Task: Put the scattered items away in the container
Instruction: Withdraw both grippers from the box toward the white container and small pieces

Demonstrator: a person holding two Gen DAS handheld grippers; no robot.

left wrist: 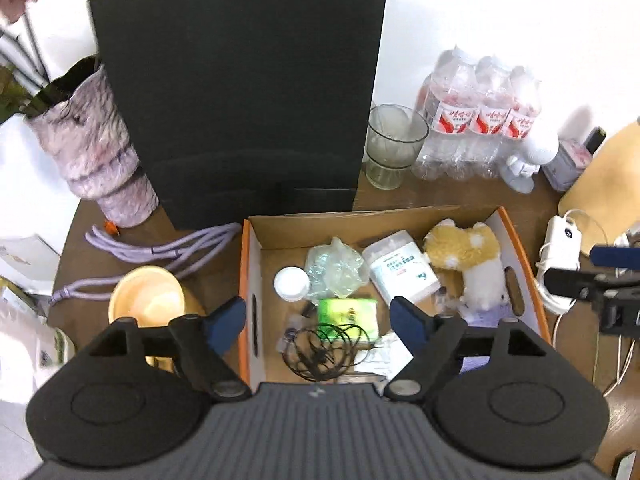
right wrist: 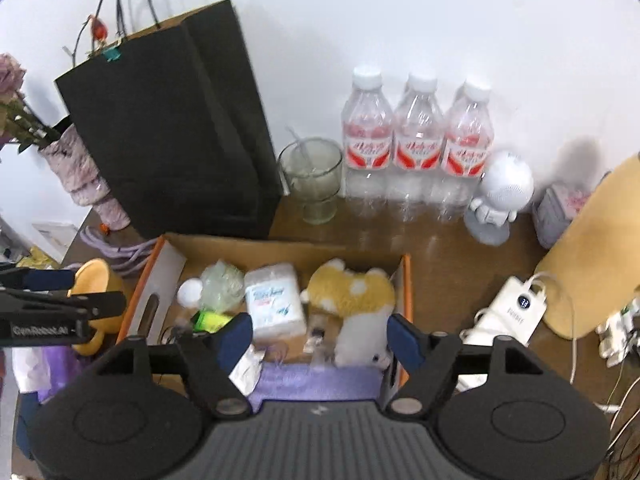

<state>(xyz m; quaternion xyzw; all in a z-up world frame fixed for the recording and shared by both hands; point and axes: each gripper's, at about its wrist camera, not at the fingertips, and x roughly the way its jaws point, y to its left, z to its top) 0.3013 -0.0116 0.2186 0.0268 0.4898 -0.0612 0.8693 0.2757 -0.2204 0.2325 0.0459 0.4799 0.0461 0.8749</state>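
- Your left gripper and right gripper both hang above the cardboard box, jaws spread wide, nothing between them.
- The side of your left gripper reads "GenRobot.AI"; the white power bank shows digits too small to read.
- The box on the table holds a plush dog, a white wipes pack with a blue label, a green packet, crinkled clear plastic, a white cap and a coiled black cable.
- Three clear bottles with red labels stand behind it.
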